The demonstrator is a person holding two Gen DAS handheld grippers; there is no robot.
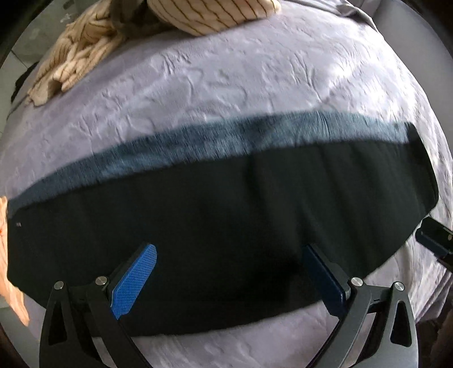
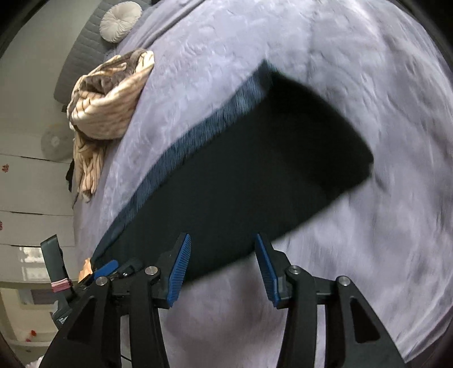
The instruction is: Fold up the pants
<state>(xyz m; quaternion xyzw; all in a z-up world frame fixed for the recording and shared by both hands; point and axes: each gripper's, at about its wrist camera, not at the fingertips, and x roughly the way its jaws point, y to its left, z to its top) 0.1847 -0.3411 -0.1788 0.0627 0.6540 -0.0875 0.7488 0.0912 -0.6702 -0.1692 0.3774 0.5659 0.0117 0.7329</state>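
The black pants lie folded in a flat wide band on the lilac bedspread, with a blue-grey waistband strip along the far edge. My left gripper is open just above the pants' near edge, its blue pads wide apart and empty. In the right wrist view the same pants run diagonally, the waistband along their left side. My right gripper is open and empty over the pants' near edge. The right gripper's tip shows at the right edge of the left wrist view.
A heap of cream striped clothes lies at the far left of the bed, also in the right wrist view. A round white cushion sits at the head. Peach cloth hangs at the left edge. The left gripper shows low left.
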